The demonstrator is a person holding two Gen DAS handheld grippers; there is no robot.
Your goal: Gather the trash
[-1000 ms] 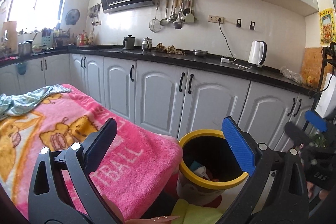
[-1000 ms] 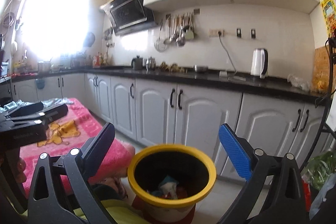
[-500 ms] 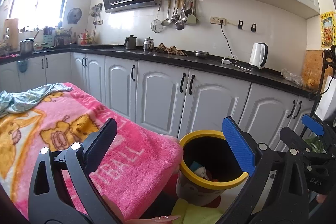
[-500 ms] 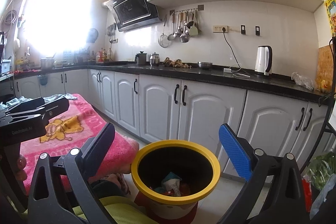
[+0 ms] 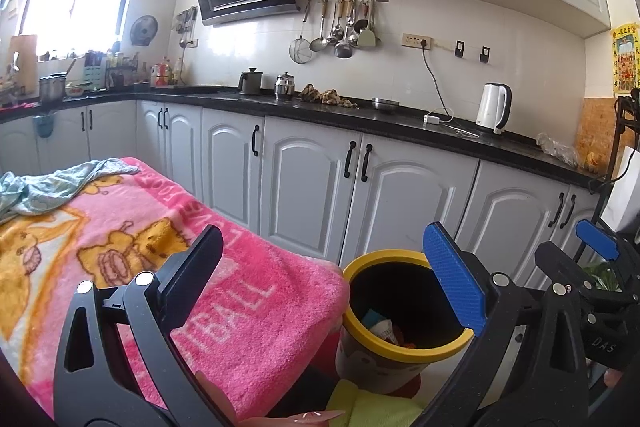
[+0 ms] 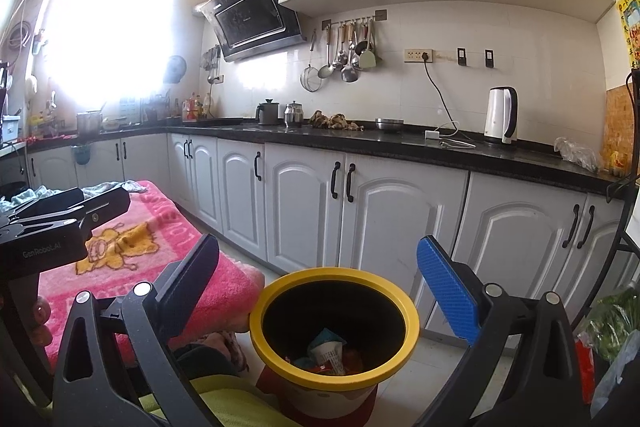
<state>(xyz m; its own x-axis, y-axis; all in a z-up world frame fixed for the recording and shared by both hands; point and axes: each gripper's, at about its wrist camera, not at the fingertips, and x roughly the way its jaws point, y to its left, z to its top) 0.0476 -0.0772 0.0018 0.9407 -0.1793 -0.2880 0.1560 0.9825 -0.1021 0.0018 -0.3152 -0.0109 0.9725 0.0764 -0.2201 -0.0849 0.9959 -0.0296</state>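
A yellow-rimmed trash bin [image 6: 412, 323] stands on the floor by the table, with wrappers and paper trash [image 6: 326, 349] inside. It also shows in the left wrist view [image 5: 404, 349]. My right gripper [image 6: 318, 289] is open and empty, above and just before the bin. My left gripper [image 5: 324, 283] is open and empty, over the edge of the pink blanket [image 5: 248, 311], with the bin to its right. The left gripper's body shows at the left of the right wrist view [image 6: 48, 227]. The right gripper shows at the right of the left wrist view [image 5: 580, 275].
White cabinets [image 6: 380, 219] under a black counter [image 6: 400, 145] run along the far wall. A white kettle [image 6: 501, 115] stands on it. A light blue cloth [image 5: 48, 187] lies on the blanket's far end. A bag of greens [image 6: 612, 323] sits at the right.
Both views have tilted up a little and the bin sits lower in them. The right gripper has come further into the left wrist view. Both grippers stayed open.
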